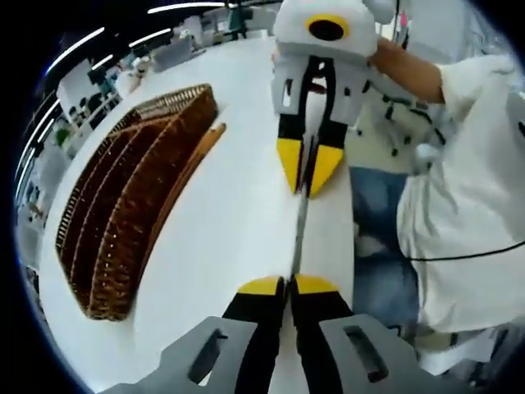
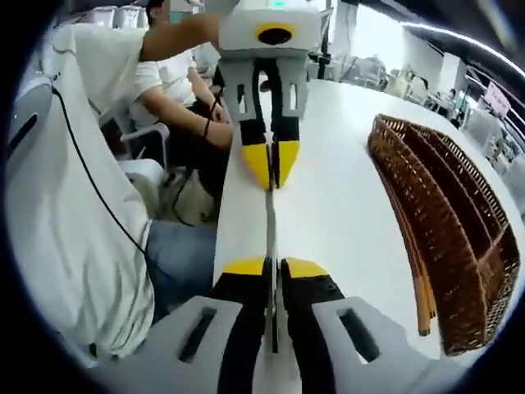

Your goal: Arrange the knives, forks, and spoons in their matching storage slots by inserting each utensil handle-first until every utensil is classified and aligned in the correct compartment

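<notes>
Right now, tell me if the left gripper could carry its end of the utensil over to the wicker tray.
Probably not yet: the left gripper and right gripper both clamp the same utensil. The table toward the wicker tray looks bare.

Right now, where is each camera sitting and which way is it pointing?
Left gripper view: rides the left gripper, looking along the utensil at the right gripper; forearm shows.
Right gripper view: rides the right gripper, facing back at the left gripper; white shirt shows.
Shared: utensil, wicker tray, white table.
</notes>
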{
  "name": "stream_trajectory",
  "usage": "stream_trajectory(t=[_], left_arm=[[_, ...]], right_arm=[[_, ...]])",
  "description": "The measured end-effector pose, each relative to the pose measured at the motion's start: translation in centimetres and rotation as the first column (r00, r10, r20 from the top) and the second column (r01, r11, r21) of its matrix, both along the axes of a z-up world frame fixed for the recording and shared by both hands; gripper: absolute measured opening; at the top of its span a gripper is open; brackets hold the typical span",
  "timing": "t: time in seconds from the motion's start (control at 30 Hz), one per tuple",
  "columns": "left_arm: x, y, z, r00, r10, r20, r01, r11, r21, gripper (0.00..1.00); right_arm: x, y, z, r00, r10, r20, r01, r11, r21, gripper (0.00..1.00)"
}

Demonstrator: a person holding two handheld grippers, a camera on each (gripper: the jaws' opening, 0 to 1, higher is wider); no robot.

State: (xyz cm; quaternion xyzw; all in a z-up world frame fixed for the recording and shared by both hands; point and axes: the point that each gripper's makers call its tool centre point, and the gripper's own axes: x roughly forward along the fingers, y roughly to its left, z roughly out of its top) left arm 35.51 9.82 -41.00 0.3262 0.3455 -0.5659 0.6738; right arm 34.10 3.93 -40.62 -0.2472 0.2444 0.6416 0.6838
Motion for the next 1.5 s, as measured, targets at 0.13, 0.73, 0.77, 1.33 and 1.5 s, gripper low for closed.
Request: stream_trajectory(t=[0.13, 0.73, 0.77, 1.33, 1.5], left_arm=[[0.2, 0.0, 0.1, 1.000, 0.026, 0.011, -0.025, 0.999, -0.031, 0.05], [-0.3, -2.3, -0.1, 0.997, -0.035, 0.066, 0.047, 0.980, -0.195, 0.03], [-0.2, -2.4, 0.0, 0.997, -0.030, 0.064, 0.042, 0.980, -0.192, 0.02], [0.5, -2.7, 0.4, 1.000, 0.001, -0.011, -0.002, 0.989, -0.151, 0.01], [0.8, -2.8, 1.0, 1.000, 0.010, -0.026, -0.014, 0.989, -0.146, 0.01]], right_arm=[[-0.1, -0.2, 0.1, 1.000, -0.024, -0.018, 0.025, 0.997, 0.076, 0.05], [-0.7, 0.0, 0.1, 0.999, 0.001, 0.046, -0.007, 0.993, 0.118, 0.03], [-0.4, -0.1, 0.0, 0.999, 0.001, 0.045, -0.006, 0.994, 0.110, 0.03], [1.3, -0.4, -0.1, 1.000, 0.020, 0.011, -0.021, 0.994, 0.105, 0.03], [1.6, -0.4, 0.4, 1.000, 0.026, 0.006, -0.027, 0.993, 0.112, 0.03]])
